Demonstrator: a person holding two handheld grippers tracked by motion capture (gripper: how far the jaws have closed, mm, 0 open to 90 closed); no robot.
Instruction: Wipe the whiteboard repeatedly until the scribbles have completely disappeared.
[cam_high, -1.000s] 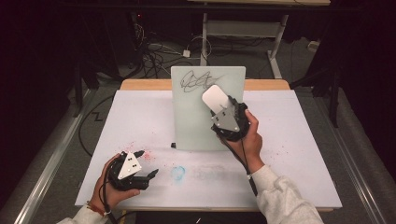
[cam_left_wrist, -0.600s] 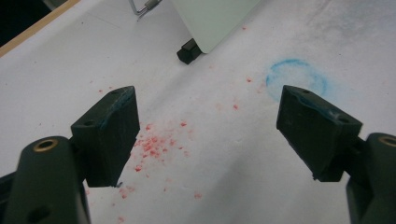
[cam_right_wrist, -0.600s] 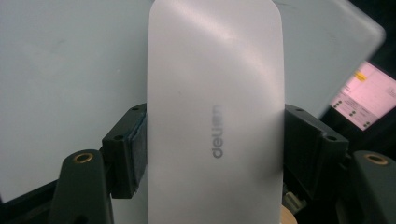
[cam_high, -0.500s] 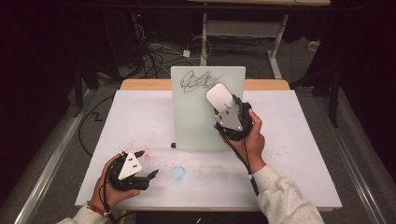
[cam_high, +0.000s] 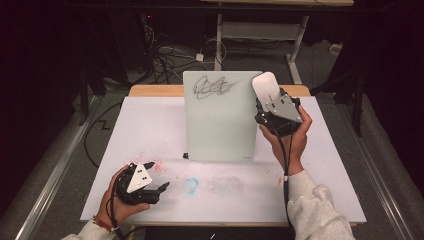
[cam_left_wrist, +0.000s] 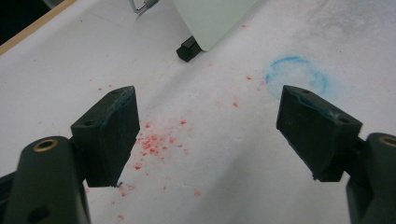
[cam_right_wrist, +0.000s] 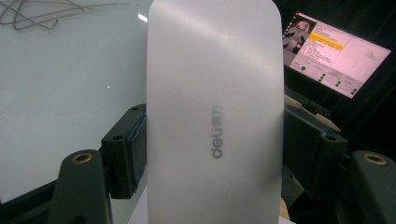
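Note:
A small whiteboard stands upright at the middle of the table, with a dark scribble near its top edge. My right gripper is shut on a white board eraser and holds it up by the board's upper right corner. In the right gripper view the eraser sits clamped between the two jaws, with the board and scribble to its left. My left gripper rests open near the table's front left, its jaws spread wide over red specks.
The white table cover carries a blue ring stain and red specks. A lit screen shows behind the eraser. Cables lie on the floor beyond the table, and a metal rail runs along the left.
The right gripper has carried the eraser up and to the right, from the board's upper middle to its top right corner. The left gripper has stayed put.

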